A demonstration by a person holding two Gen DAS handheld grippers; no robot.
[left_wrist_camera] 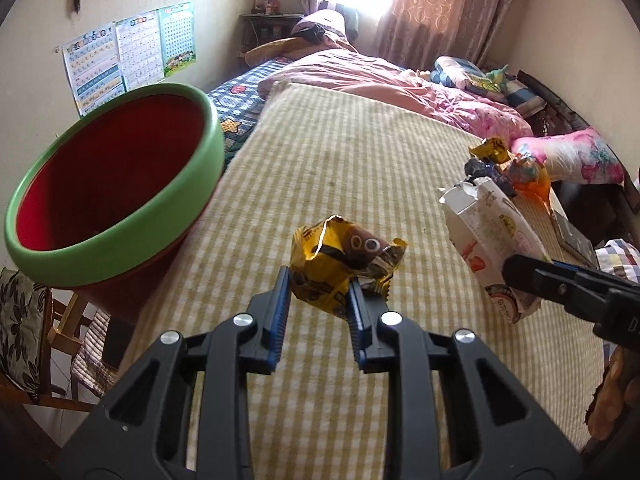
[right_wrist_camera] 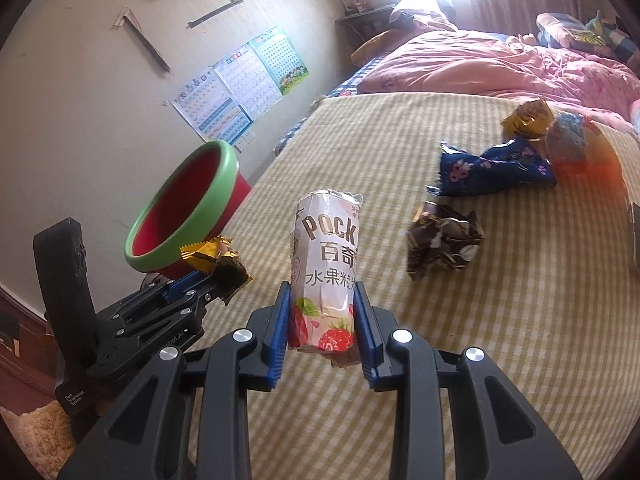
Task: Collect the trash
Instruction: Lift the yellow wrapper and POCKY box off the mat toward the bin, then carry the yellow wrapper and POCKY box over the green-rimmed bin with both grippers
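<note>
My left gripper (left_wrist_camera: 318, 298) is shut on a crumpled yellow snack wrapper (left_wrist_camera: 340, 264), held above the checked bedspread; the same wrapper (right_wrist_camera: 216, 258) shows at the left gripper's tip (right_wrist_camera: 212, 280) in the right wrist view. My right gripper (right_wrist_camera: 322, 316) is shut on a white Pocky box (right_wrist_camera: 328, 268) with strawberries printed on it, upright between the blue pads. The box (left_wrist_camera: 492, 240) also shows at the right in the left wrist view. A red bin with a green rim (left_wrist_camera: 108, 184) stands tilted at the bed's left edge, also the bin (right_wrist_camera: 184, 208) seen left of the box.
More wrappers lie on the yellow checked bedspread (right_wrist_camera: 400, 360): a dark brown one (right_wrist_camera: 442, 240), a blue one (right_wrist_camera: 492, 170), a gold one (right_wrist_camera: 528, 118) and an orange one (right_wrist_camera: 576, 144). A pink quilt (left_wrist_camera: 360, 76) covers the far end. Posters (left_wrist_camera: 128, 56) hang on the left wall.
</note>
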